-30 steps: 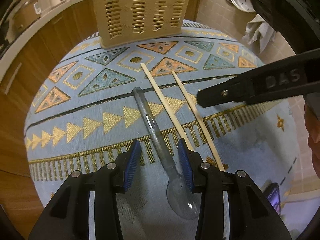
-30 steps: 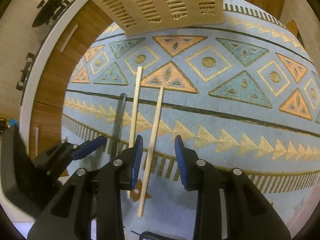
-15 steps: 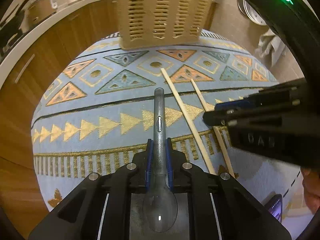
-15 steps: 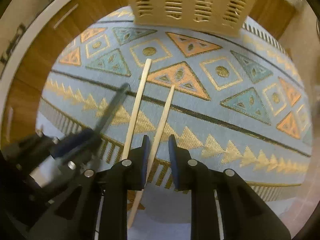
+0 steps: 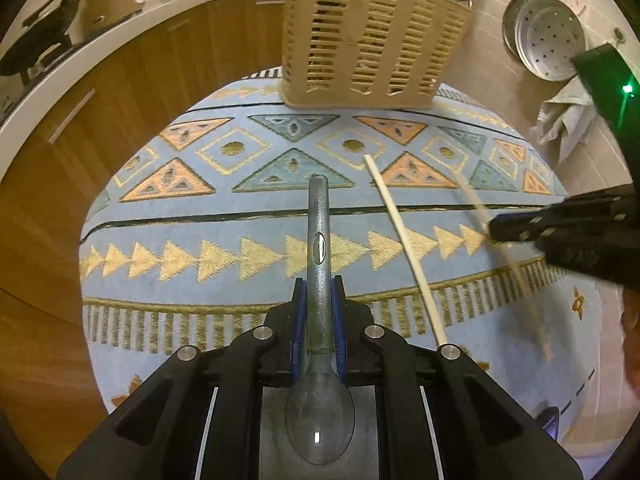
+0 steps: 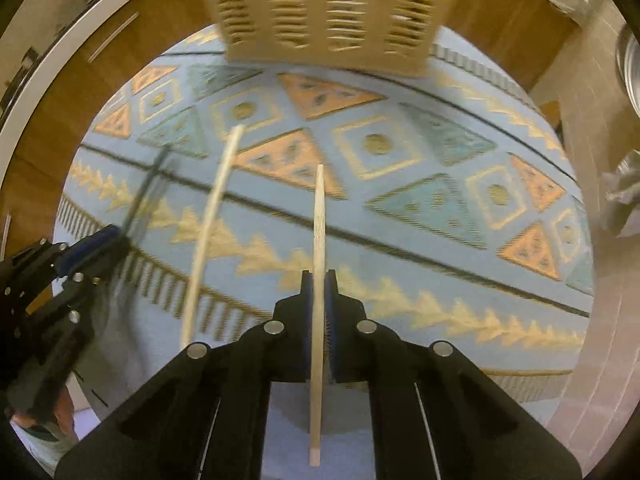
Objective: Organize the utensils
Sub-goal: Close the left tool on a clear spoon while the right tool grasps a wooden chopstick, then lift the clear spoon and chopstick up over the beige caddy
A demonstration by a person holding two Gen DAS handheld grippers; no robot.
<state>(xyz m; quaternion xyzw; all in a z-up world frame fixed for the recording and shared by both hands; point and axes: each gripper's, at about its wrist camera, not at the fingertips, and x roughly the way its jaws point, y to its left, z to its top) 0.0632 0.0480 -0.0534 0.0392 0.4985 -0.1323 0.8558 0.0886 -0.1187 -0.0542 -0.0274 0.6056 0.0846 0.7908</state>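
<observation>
L gripper [image 5: 319,300]: jaws closed on the neck of a clear plastic spoon [image 5: 319,240]; handle points fwd over the rug, bowl lies back between the gripper's arms. R gripper [image 6: 319,292]: jaws closed on one chopstick [image 6: 318,240] near mid-length, tip fwd, butt end trailing back past the jaws. Second chopstick [image 6: 210,232] lies on the patterned rug [image 6: 420,216], just left of the held one, betw. the two grippers; blurred in R view. In L view, R gripper [image 5: 496,230] enters from the right w/ its blurred chopstick [image 5: 504,248]. Slotted beige basket [image 5: 368,44] stands upright at the rug's far edge, wood cabinets [image 5: 132,92] behind.
</observation>
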